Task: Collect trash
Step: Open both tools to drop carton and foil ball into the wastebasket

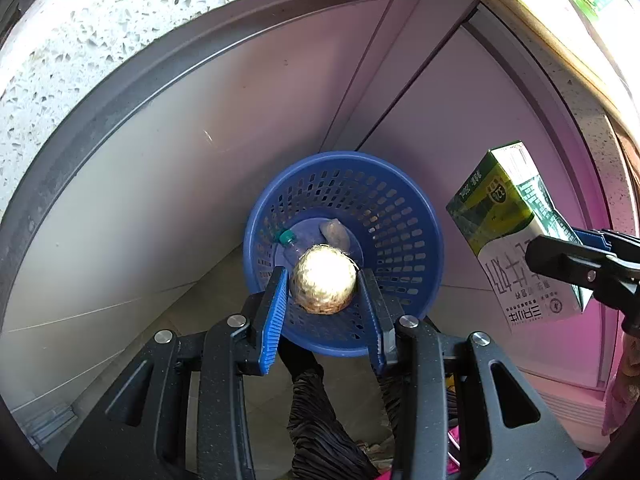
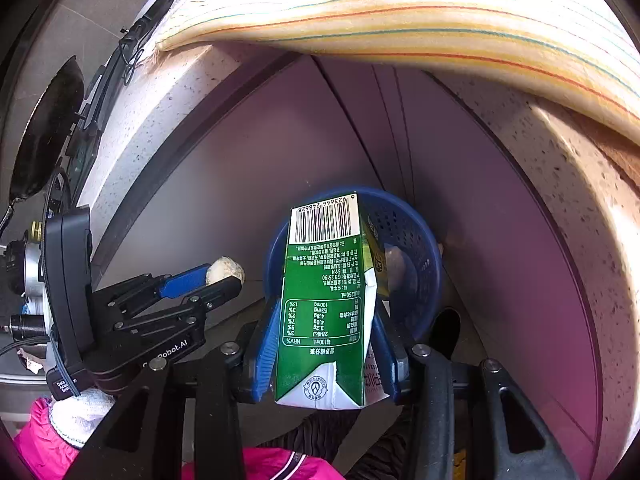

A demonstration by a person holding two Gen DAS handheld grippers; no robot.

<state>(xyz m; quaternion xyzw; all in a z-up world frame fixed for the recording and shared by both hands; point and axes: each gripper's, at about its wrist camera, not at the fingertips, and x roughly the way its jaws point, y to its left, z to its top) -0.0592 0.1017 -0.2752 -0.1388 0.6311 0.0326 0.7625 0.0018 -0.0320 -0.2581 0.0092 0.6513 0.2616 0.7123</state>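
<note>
So your left tool (image 1: 322, 280) was clamped on a crumpled paper ball (image 1: 323, 279), blue pads tight against both sides, and it hung right above the open mouth of the blue perforated wastebasket (image 1: 404, 216). That basket sat on the tiled floor (image 1: 224, 292), tucked into the corner where the pale cabinet doors (image 1: 240, 120) meet under the speckled bench (image 1: 80, 40). Down in the bottom of it you could already see a clear plastic bottle with a teal cap (image 1: 286, 237) and a bit of clear wrapper (image 1: 335, 232).

Your right tool (image 2: 326, 344) was gripping a green and white milk carton (image 2: 324, 304) around its lower part, barcode end pointing away from the camera. From the right wrist view the carton covered the near left side of the basket (image 2: 416, 248); from the left wrist view the carton (image 1: 508, 216) was off to the right of the basket rim, not over the opening.

You also had a white knit glove (image 2: 80, 412) and pink sleeve (image 2: 44, 440) showing behind the left tool (image 2: 226, 276), and a striped cloth (image 2: 400, 8) was draped over the bench edge up top.
</note>
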